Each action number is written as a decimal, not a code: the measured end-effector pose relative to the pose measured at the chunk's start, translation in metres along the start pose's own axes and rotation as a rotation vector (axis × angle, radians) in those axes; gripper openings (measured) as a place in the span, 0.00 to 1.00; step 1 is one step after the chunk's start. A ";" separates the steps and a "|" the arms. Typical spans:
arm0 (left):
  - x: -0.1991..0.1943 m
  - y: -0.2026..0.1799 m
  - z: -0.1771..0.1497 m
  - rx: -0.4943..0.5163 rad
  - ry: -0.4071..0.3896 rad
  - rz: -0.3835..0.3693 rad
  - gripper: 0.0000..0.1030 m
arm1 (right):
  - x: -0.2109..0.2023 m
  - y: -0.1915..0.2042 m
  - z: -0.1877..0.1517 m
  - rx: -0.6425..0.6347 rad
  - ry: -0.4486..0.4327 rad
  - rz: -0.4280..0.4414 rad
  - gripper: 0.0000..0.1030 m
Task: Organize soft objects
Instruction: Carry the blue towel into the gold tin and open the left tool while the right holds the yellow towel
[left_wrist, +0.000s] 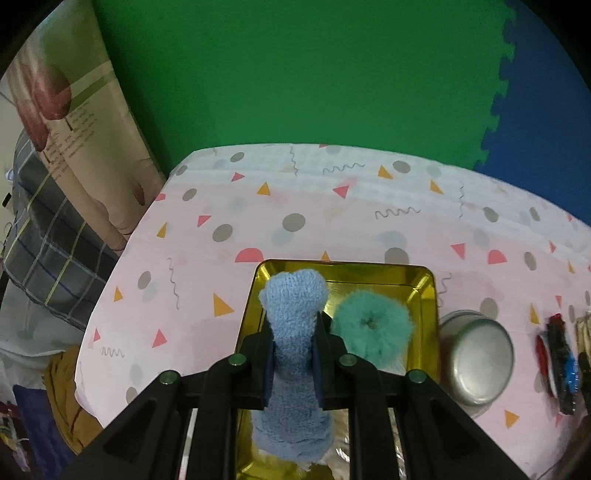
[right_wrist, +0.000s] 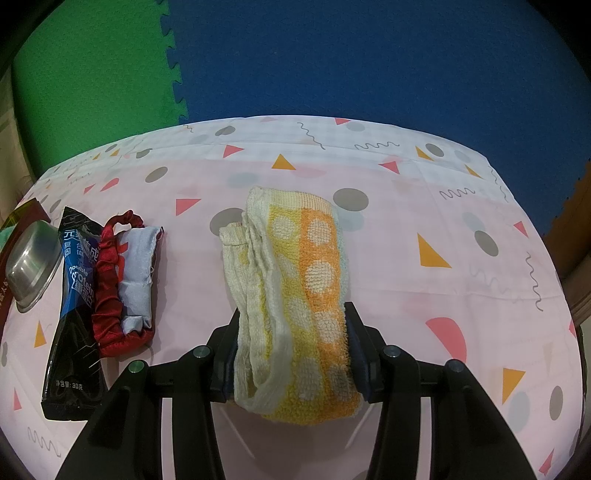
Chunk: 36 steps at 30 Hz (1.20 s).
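Observation:
My left gripper is shut on a light blue fuzzy cloth and holds it over the left part of a gold metal tray. A teal fluffy scrunchie lies in the tray to the right of the cloth. My right gripper is shut on a folded yellow, orange and white dotted towel, which stretches forward over the pink patterned tablecloth. A red scrunchie with a pale blue cloth lies to the left of the towel.
A steel bowl lies upside down right of the tray; it also shows in the right wrist view. A black and blue snack packet lies beside the red scrunchie. Green and blue foam mats stand behind the table.

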<state>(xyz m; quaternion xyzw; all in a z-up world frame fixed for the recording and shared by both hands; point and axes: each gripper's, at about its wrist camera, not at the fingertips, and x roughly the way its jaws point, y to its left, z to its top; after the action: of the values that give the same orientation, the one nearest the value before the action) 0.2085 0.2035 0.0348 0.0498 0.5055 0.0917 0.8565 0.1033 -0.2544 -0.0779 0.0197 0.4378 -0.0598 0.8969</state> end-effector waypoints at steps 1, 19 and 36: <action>0.006 -0.001 0.002 0.005 0.003 0.006 0.16 | 0.000 0.000 0.000 0.000 0.000 0.000 0.45; 0.039 0.011 -0.005 -0.038 0.045 -0.058 0.34 | 0.001 -0.001 0.000 -0.009 0.003 -0.009 0.45; -0.029 0.013 -0.038 -0.032 -0.047 -0.126 0.34 | 0.001 0.000 0.000 -0.009 0.005 -0.009 0.45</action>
<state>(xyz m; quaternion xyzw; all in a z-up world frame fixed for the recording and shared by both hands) 0.1603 0.2097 0.0435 0.0065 0.4857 0.0446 0.8730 0.1043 -0.2547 -0.0787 0.0141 0.4402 -0.0618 0.8956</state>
